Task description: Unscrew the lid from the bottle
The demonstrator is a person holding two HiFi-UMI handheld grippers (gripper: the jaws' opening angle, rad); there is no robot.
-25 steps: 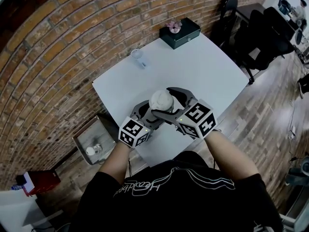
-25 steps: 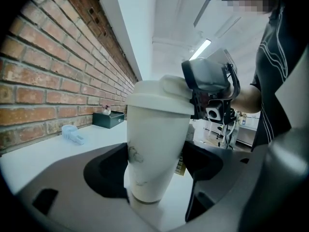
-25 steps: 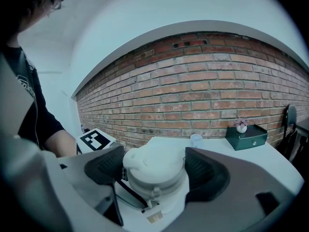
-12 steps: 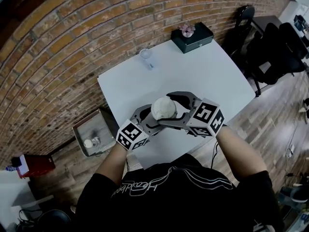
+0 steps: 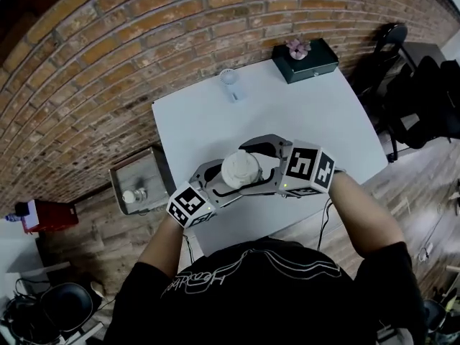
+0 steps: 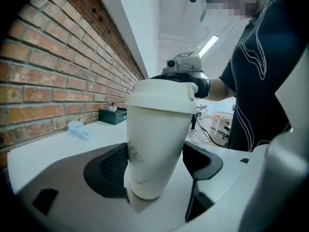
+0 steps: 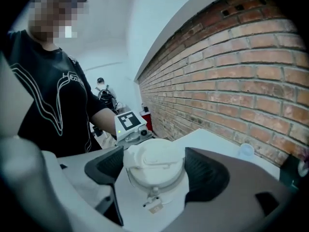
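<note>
Held aloft over the near edge of the white table (image 5: 287, 113): a white plastic bottle (image 6: 157, 149), its body clamped in the left gripper (image 6: 154, 166). The right gripper (image 7: 155, 172) is closed round the white screw lid (image 7: 153, 158). Its wrist has rolled since a second ago, so a turn has gone in. The lid is still seated, probably loosening.

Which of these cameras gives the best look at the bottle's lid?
The right gripper view: it faces the lid top-on and large, gripped in the right claw. The left gripper view shows it side-on atop the bottle. The head view shows it small, from above.
</note>
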